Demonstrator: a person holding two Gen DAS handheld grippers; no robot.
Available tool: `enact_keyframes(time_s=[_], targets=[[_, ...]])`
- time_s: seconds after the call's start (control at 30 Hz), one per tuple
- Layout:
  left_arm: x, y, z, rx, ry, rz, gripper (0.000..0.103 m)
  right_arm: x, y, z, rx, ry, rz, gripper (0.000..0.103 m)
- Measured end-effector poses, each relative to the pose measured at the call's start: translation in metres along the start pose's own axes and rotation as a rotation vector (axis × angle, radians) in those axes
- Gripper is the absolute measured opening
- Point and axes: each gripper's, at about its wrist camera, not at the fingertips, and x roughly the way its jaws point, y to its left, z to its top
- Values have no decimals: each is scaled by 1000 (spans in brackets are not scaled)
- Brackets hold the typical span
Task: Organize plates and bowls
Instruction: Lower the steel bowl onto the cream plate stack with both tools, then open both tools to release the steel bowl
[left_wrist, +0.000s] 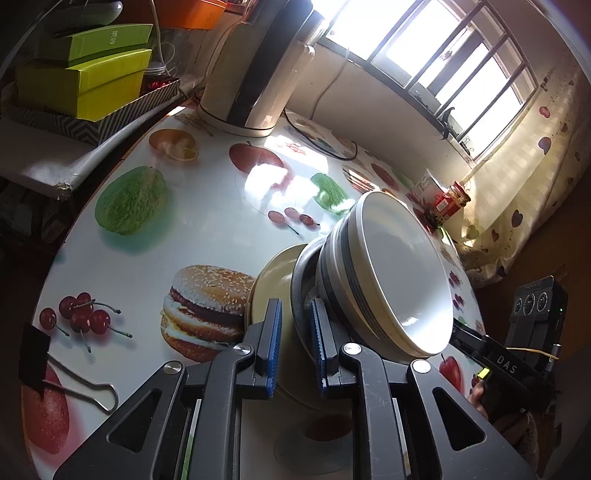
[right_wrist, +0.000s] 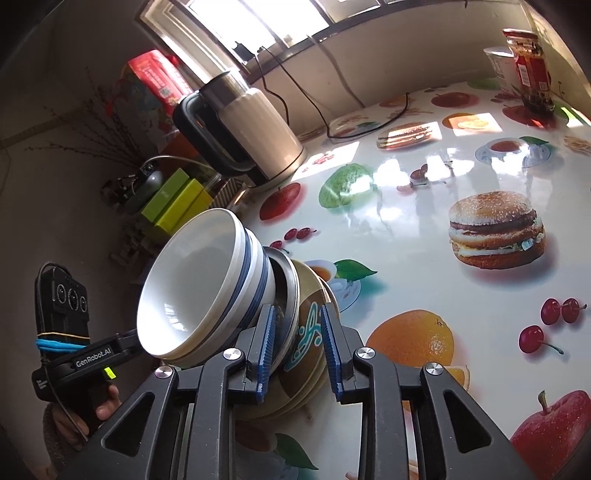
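Releasing looks like the step in hand: a stack of dishes sits on the glossy round table printed with fruit and burgers (right_wrist: 424, 192), and both grippers straddle its lower rims.

The left gripper (left_wrist: 297, 332) has its blue-padded fingers slightly apart, a dark metal dish's rim (left_wrist: 300, 280) between them, seemingly unpressed. At its 10 o'clock the cream plate (left_wrist: 271, 273) shows; at 1 o'clock rise the nested white bowls with dark blue bands (left_wrist: 388, 273).

The right gripper (right_wrist: 297, 338) likewise stands a little parted around the brown plate with a teal pattern (right_wrist: 308, 328), pads not clearly gripping.

Next, I judge, each hand should back straight off without nudging the stack.

Legible writing: "GenRobot.AI" on the left gripper's body in the right wrist view, "DAS" on the right gripper's body in the left wrist view. Labels on the red jar (right_wrist: 530, 66) at 1 o'clock are unreadable.
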Motion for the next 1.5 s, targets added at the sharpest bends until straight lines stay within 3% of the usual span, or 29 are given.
enact_keyframes(time_s=[0.2, 0.5, 0.6, 0.9, 1.0, 1.5], targets=[[-12, -2, -8, 18, -22, 36, 34, -11, 5, -2, -14, -18, -10, 33], [-29, -24, -28, 112, -66, 132, 35, -31, 17, -15, -58, -44, -38, 43], [-32, -27, -36, 108, -62, 125, 35, -38, 19, -22, -74, -50, -52, 44], [-34, -35, -67, 143, -62, 236, 35, -50, 27, -43, -124, -50, -108, 55], [-30, -40, -78, 170, -59, 269, 35, -52, 32, -54, -162, -43, -139, 62], [-11, -37, -110, 195, -10, 358, 36, -36, 39, -100, -261, 39, -317, 69]])
